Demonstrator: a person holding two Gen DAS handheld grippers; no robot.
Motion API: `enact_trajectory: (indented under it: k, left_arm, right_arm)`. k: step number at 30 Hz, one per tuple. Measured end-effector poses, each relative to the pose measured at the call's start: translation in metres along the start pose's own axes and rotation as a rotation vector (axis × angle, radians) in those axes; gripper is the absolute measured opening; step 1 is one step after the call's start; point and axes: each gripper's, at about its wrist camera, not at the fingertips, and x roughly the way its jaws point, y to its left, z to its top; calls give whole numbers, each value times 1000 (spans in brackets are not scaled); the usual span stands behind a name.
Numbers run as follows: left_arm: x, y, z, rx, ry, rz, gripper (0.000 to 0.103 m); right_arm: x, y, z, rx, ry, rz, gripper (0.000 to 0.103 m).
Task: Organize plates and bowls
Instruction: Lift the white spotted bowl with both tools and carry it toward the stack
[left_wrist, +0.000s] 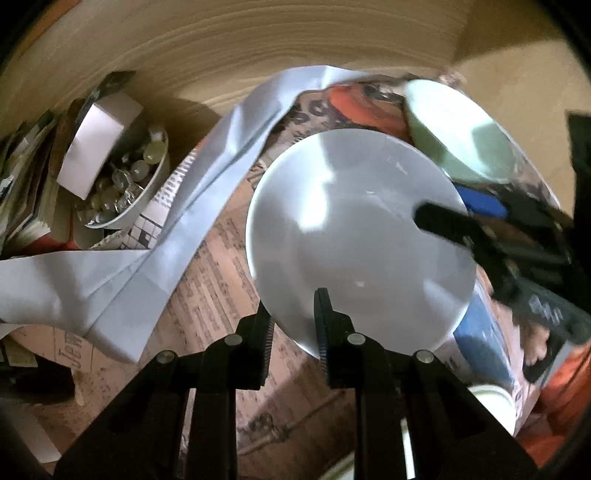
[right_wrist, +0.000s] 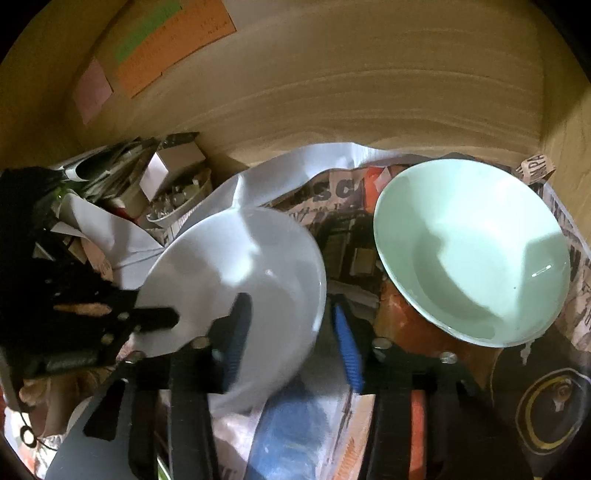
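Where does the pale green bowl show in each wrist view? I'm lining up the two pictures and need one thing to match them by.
Left wrist view: the pale green bowl sits upper right, beyond the white plate.
Right wrist view: the same bowl fills the right half, right of the plate.
Shared landmark: the white plate.

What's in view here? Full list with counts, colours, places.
white plate: 1, white, centre
green bowl: 1, pale green, right, on newspaper
small bowl: 1, white, back left, holds clear glassy bits
box: 1, white, atop small bowl
newspaper: printed lining beneath
paper sheets: white, draped left
notes: orange and pink, back wall
left gripper: black, shut on white plate's rim
right gripper: black, blue pad, straddles plate rim; grip unclear
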Motion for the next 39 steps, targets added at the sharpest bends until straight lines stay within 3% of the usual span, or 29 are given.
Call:
enact_trajectory:
  k: [4, 7, 18, 26, 39]
  left_arm:
    - [-4, 3, -6, -18, 0, 1, 22]
    - [-1, 3, -3, -38, -1, 1, 22]
    - [4, 1, 0, -50, -14, 25, 22]
    - [-1, 9, -2, -84, -16, -4, 22]
    - [-71, 15, -32, -134, -202, -18, 22]
  right_arm:
    - [2, -1, -1, -2, 7, -16, 19]
    - [1, -4, -1, 2, 9, -13, 15]
    - [3, -1, -2, -43, 19, -66, 14]
    - [-13, 5, 1, -45, -23, -63, 14]
    - [-60, 39, 4, -93, -139, -55, 14]
